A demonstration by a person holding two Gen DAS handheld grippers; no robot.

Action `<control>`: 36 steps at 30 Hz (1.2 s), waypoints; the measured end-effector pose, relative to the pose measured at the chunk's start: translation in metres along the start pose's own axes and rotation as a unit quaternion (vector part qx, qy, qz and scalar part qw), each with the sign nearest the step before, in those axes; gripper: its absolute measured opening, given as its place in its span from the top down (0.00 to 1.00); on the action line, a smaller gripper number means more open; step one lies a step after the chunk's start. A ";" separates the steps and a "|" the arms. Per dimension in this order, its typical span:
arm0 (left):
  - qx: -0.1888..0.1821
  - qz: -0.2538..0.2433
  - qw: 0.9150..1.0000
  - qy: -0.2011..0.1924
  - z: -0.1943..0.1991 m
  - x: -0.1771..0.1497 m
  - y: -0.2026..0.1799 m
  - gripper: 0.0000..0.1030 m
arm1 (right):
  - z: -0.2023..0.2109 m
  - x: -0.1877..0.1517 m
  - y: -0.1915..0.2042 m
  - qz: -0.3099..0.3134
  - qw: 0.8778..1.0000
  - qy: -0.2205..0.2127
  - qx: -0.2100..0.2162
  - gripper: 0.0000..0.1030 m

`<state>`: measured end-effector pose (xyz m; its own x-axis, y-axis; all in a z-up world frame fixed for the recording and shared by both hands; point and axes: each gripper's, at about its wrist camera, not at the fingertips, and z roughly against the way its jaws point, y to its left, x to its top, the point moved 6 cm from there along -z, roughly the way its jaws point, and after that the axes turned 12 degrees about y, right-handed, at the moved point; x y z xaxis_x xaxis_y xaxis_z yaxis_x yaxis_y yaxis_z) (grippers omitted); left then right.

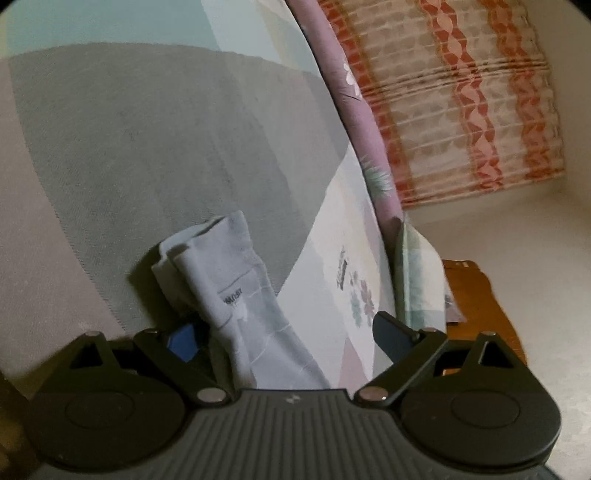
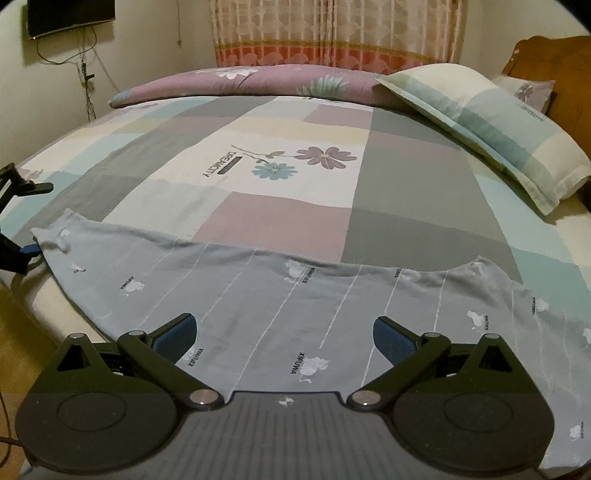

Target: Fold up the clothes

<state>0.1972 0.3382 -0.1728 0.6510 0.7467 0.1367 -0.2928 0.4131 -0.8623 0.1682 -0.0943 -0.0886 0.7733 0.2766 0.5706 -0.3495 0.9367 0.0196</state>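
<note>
A light blue-grey garment [image 2: 280,295] with thin white stripes and small white prints lies spread along the near edge of the bed. My right gripper [image 2: 284,336] hovers over its middle, open, fingers wide apart and holding nothing. In the left wrist view, the garment's bunched end [image 1: 229,280] stands up between the fingers of my left gripper [image 1: 286,338], close to the left fingertip [image 1: 181,339]. That gripper is open. In the right wrist view, the left gripper [image 2: 31,218] shows at the left edge, beside the garment's corner.
The bed has a patchwork sheet [image 2: 280,214] in grey, pink and cream. A checked pillow [image 2: 498,122] lies at the right and a rolled purple quilt [image 2: 258,81] along the far side. A wooden headboard [image 2: 554,59] and a curtain [image 2: 332,29] stand behind.
</note>
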 end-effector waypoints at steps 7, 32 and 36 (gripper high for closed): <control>0.015 -0.026 1.000 -0.007 0.016 -0.019 0.008 0.08 | -0.002 0.000 -0.007 -0.017 1.000 0.004 0.009 0.00; -0.080 0.012 0.996 0.040 0.014 0.002 0.016 0.06 | -0.107 0.066 0.293 0.341 0.939 -0.034 0.038 0.00; -0.081 0.009 0.996 0.046 0.014 0.000 0.019 0.06 | -0.106 0.071 0.299 0.356 0.932 -0.072 -0.016 0.00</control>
<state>0.1813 0.3533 -0.1828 0.7099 0.6994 0.0828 -0.1917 0.3051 -0.9328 0.1747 0.2285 -0.1290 0.2719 0.8010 0.5333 -0.7294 0.5330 -0.4287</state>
